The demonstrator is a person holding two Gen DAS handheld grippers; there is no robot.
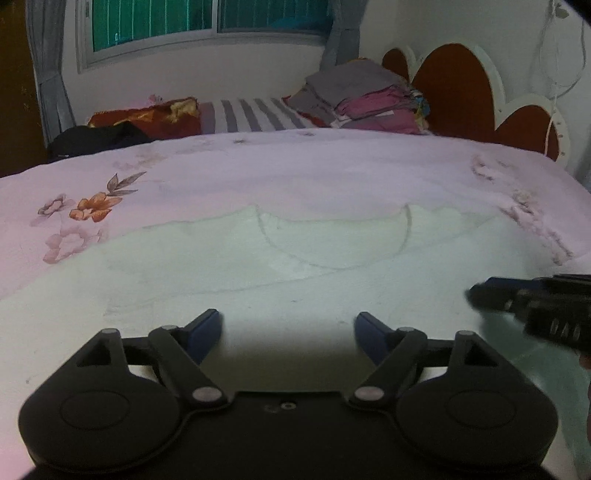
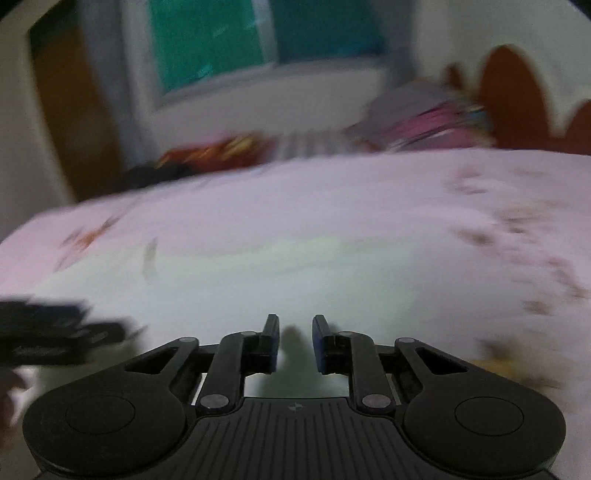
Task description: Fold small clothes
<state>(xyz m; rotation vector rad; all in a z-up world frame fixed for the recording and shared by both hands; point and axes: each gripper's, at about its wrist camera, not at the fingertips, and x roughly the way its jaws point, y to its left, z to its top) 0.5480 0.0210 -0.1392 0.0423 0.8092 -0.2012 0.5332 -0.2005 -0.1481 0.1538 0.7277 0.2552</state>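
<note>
With the pale shirt spread flat on the near bed, the left gripper gaping empty and the right gripper narrowly parted, empty too, a shallow pinch might snag the sheet beneath.

You have a pink floral bedsheet spread across the near bed. Far right sits a stack of folded laundry beside a red scalloped headboard; far left, a window with grey curtains.
</note>
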